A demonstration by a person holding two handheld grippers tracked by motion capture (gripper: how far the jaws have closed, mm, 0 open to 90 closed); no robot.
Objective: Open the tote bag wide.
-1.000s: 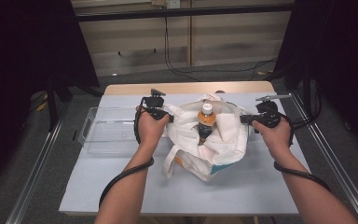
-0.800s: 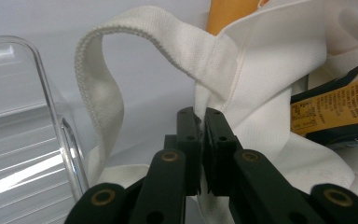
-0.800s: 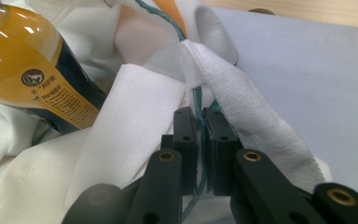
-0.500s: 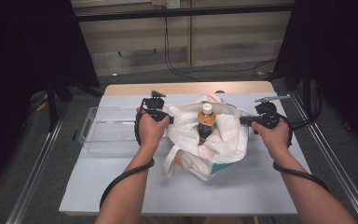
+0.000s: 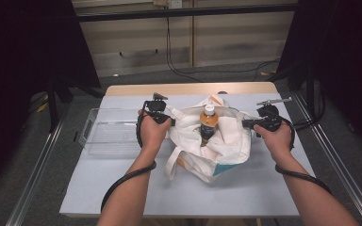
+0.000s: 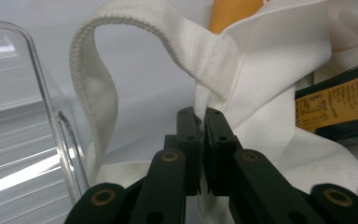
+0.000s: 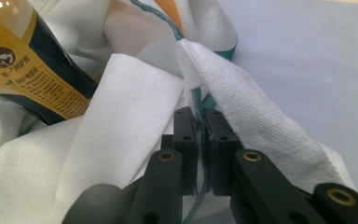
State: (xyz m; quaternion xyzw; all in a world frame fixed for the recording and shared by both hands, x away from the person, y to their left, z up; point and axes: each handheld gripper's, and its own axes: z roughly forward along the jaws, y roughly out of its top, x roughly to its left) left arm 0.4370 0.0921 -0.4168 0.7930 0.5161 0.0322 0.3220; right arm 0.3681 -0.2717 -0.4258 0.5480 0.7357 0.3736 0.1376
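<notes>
I have the left gripper [image 6: 199,122] clamped on the white tote bag [image 5: 226,141] at its left rim, and the right gripper [image 7: 199,122] clamped on the right rim. The bag sits mid-table, its mouth stretched between my hands. The bottle [image 5: 208,123] stands upright inside, between both grippers, roughly equally near each. The clear tray [image 5: 104,136] lies toward the table's left edge, just beside my left hand [image 5: 153,134], where it could hamper any leftward pull

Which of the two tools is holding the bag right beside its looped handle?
The left tool: its jaws pinch the bag just below the handle. The right tool grips a plain folded edge with teal trim.
</notes>
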